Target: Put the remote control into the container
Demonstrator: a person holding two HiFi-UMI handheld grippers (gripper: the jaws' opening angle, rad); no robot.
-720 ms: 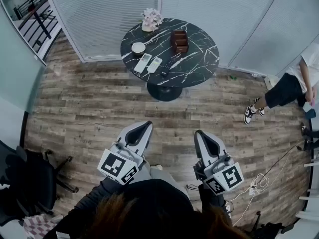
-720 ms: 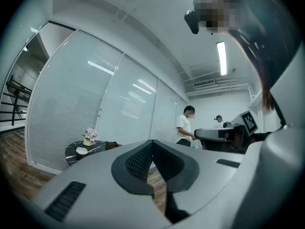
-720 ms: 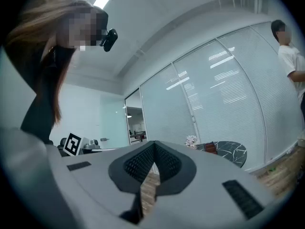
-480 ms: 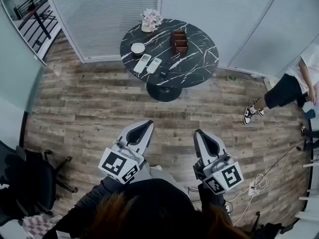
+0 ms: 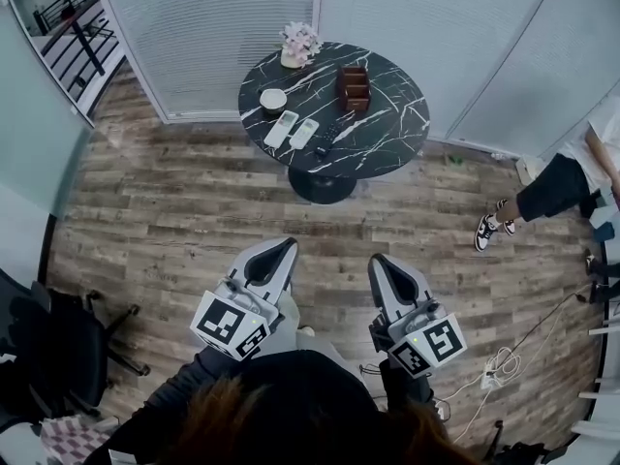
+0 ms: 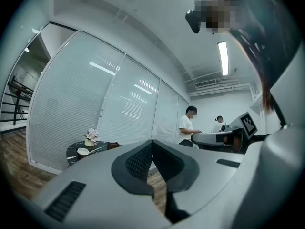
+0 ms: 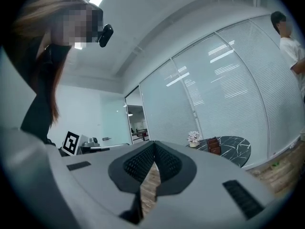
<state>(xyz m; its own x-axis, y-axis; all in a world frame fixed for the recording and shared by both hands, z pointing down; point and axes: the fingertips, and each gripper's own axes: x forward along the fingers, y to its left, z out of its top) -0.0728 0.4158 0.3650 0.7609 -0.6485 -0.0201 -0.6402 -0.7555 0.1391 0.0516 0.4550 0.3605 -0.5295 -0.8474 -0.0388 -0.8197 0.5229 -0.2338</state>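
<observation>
Table (image 5: 387, 134) far ahead in head view: round, black marble with white veins, on one central foot, close to wall of glass panels with shut blinds (image 5: 213, 27). Wood-plank floor (image 5: 174, 211) between table and grippers.

On near-left part of tabletop, three remotes side by side:
- white remote (image 5: 282, 128), leftmost, lying flat.
- second white remote (image 5: 303, 133), just beside first, roughly parallel to it.
- black remote (image 5: 332, 132), right of the white pair, angled toward the table centre.

None of them in the brown container (image 5: 353, 86): upright near the table centre, behind the black remote, apart from it. Contents too small to make out.

Also on table: white bowl (image 5: 273, 100) just behind the white remotes; pot of pale pink flowers (image 5: 299, 43) at the far-left edge.

Left gripper (image 5: 283, 250): low in head view, held level, pointed toward table, well short of it. Jaws pressed together in left gripper view, ribbed pads (image 6: 141, 160) meeting at the tip, nothing between. Marker cube (image 5: 232, 325) at rear.

Right gripper (image 5: 380, 263): beside the left, apart from it, likewise level and aimed at table. Jaws pressed together in right gripper view, pads (image 7: 167, 162) touching at the tip, holding nothing. Table, container and flowers visible beyond the tip at right, small and distant.

Surroundings: black office chair (image 5: 58, 347) at lower left; seated person (image 5: 567, 177) at right edge, one sneaker out on the floor; white cable and plug strip (image 5: 504, 361) on floor at lower right.
</observation>
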